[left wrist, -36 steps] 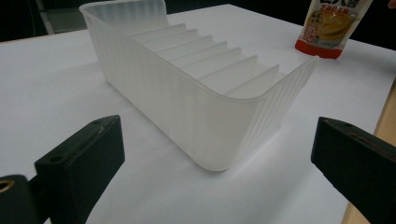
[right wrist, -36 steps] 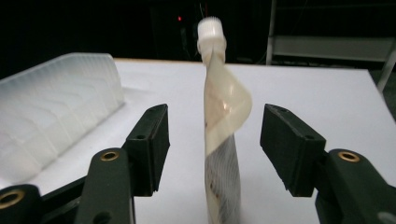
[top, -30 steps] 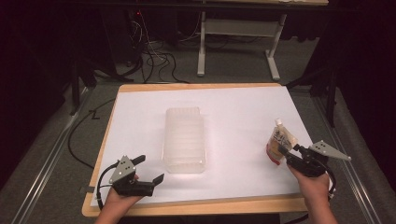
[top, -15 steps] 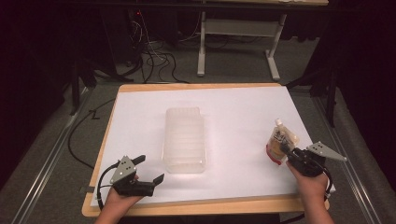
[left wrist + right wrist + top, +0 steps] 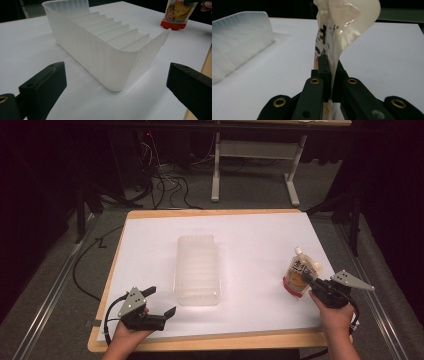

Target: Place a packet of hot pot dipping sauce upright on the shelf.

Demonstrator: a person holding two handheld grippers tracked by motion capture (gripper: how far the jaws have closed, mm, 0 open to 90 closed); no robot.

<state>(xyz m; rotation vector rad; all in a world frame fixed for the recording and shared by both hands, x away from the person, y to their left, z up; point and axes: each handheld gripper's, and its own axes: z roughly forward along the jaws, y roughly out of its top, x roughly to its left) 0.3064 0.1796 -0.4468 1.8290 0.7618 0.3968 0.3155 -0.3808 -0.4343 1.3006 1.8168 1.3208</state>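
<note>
The right gripper (image 5: pixel 306 281) had its jaws clenched on the pouch (image 5: pixel 299 276), standing right of the bin (image 5: pixel 197 269), whose long axis ran away from the person; the left gripper (image 5: pixel 161 302) waited with jaws released.

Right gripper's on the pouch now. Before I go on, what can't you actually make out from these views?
- Print on the soft orange-and-white spouted pouch: too small in the high view, cut by the top edge in the left gripper view.
- Pouch faces in the right gripper view: seen edge-on, blurred, behind the right gripper.
- Translucent ribbed plastic bin: slot floors hidden by its dividers.
- Left gripper: open, holds nothing.
</note>
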